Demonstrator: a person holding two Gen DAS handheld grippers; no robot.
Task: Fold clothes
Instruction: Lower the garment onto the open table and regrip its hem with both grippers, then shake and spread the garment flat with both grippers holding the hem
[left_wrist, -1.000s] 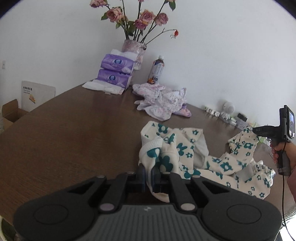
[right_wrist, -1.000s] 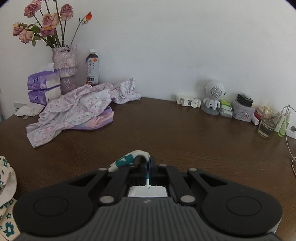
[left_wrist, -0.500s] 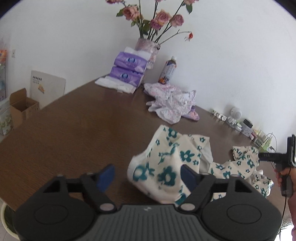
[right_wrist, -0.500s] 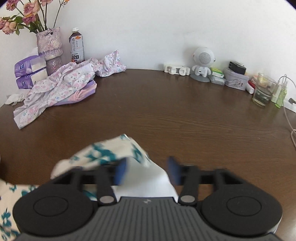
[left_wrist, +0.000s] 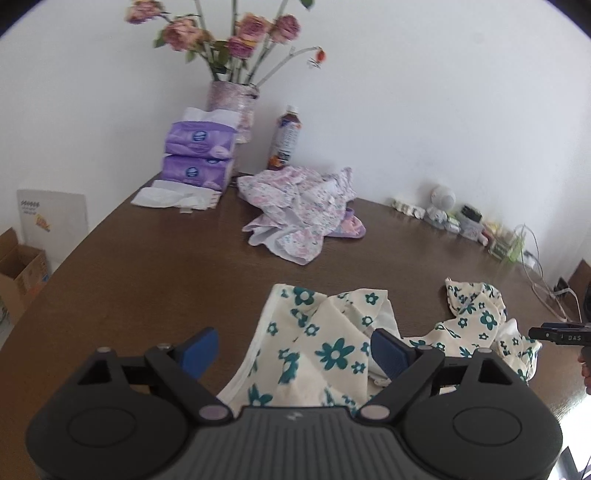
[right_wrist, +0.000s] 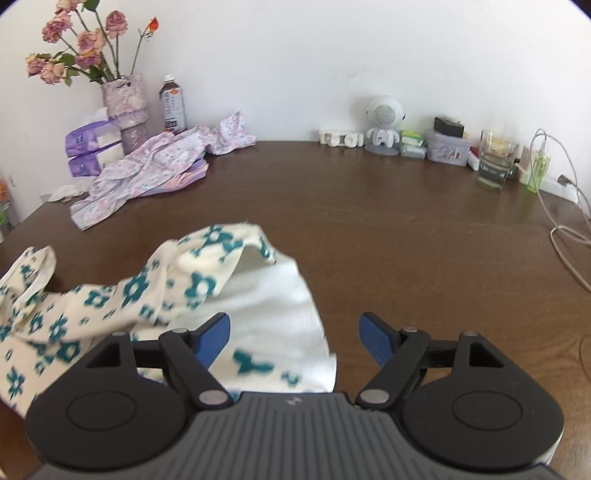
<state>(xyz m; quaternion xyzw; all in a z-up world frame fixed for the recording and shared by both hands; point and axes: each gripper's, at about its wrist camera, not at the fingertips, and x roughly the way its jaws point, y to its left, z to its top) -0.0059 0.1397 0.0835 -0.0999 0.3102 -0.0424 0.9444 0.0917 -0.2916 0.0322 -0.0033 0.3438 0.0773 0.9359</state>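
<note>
Both claws are being spread apart right now: the left claw (left_wrist: 291, 349) and the right claw (right_wrist: 295, 338) are opening with nothing pinched, though the cream garment with teal flowers (left_wrist: 325, 350) is seen lying loose between each pair of pads. It's left rumpled on the brown table (right_wrist: 369, 206), probably so a better edge can be picked for folding. The pink floral garment (left_wrist: 299, 210) is parked well apart near the vase (left_wrist: 232, 107), likely waiting its turn.

The cream floral garment (right_wrist: 155, 295) is motion-blurred, its near end hidden behind the right claw (right_wrist: 294, 338); labels on small items beside the white speaker figure (right_wrist: 384, 123) are unreadable
</note>
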